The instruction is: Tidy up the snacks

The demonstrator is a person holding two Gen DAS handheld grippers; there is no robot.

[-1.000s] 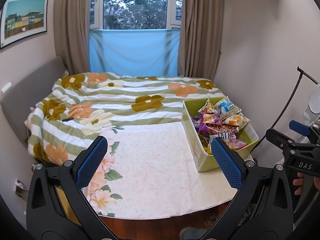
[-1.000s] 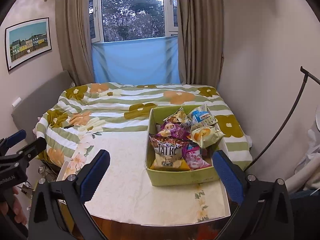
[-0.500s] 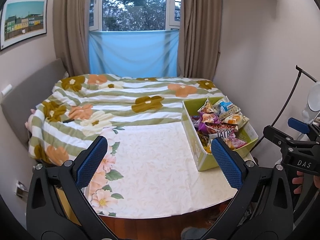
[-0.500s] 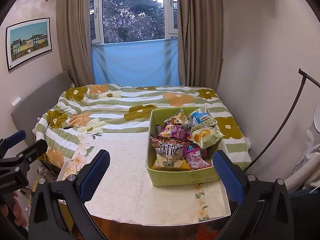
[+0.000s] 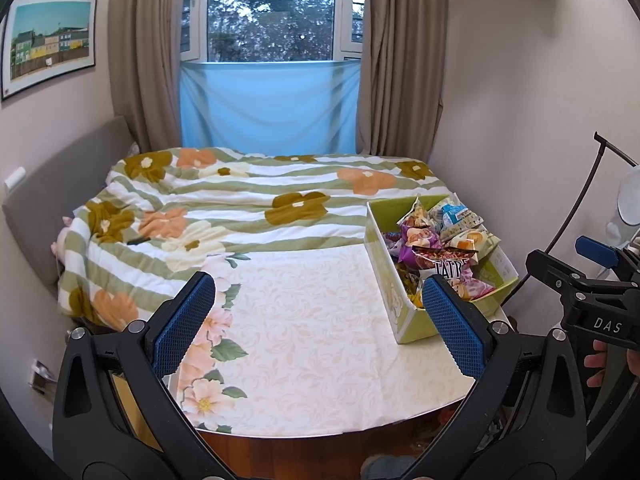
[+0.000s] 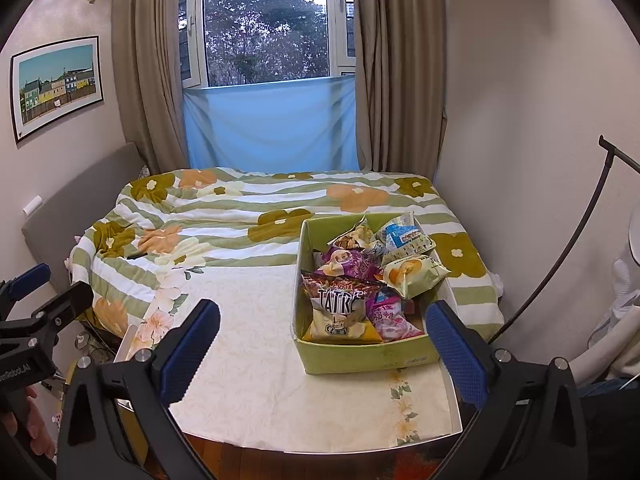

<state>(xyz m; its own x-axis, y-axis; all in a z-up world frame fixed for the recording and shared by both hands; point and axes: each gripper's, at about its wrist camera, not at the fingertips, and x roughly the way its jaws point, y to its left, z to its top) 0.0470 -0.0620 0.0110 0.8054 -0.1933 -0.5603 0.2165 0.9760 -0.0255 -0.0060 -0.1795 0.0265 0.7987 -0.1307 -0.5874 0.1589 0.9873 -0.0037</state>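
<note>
While you hold both tools above the near edge of the worktop, little separates this moment from the frames before it.

Left gripper [image 5: 318, 318]: your blue-padded fingers [image 5: 184, 322] stand spread wide with nothing between them, the same gap as a second ago.
Right gripper [image 6: 322, 348]: spread just as wide, empty, over the near edge of the worktop; its span has not changed either.
Snack box [image 6: 372, 354]: the green cardboard box sits on the right side of the worktop, its far end against the bed, in the same spot as before.
Snack bags [image 6: 340, 308]: packets are heaped inside the box; the "TATRE" bag leans at the near side, a pink packet [image 6: 390, 316] beside it, a purple one [image 6: 344, 260] behind, a yellow-green one [image 6: 414, 274] and a blue-and-white one [image 6: 404, 236] toward the far right. None has left the box.
Worktop [image 5: 304, 328]: covered by a cream floral cloth; the stretch left of the box carries nothing.
Bed [image 5: 240, 204]: the flowered striped duvet lies beyond the worktop.
Change: your left view has crept slightly toward the bed, so the box sits a touch lower in its frame; the right view is all but identical.
</note>
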